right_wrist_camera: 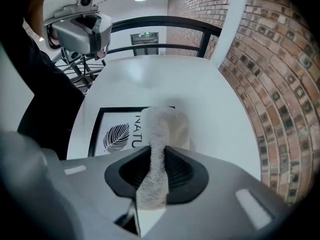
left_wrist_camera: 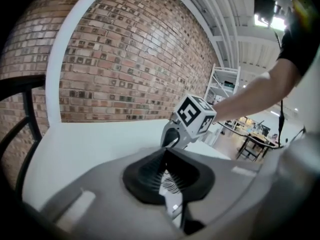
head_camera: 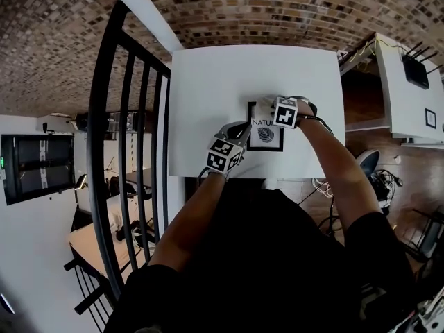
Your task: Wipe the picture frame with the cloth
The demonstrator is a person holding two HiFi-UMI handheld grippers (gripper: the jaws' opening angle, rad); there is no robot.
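Note:
A black picture frame (head_camera: 268, 136) with a leaf print lies flat near the front edge of the white table (head_camera: 208, 82). My left gripper (head_camera: 243, 133) is shut on the frame's left edge; in the left gripper view the leaf print (left_wrist_camera: 170, 186) shows between its jaws. My right gripper (head_camera: 263, 109) is shut on a pale, fuzzy cloth (right_wrist_camera: 160, 129). The cloth hangs over the top right part of the frame (right_wrist_camera: 114, 134). The frame's right side is hidden under the cloth and the gripper.
A black metal railing (head_camera: 114, 116) runs along the table's left side. A brick wall (head_camera: 277, 5) stands behind the table. To the right is a white shelf unit (head_camera: 406, 89) with a black router on it. Bare tabletop lies beyond the frame.

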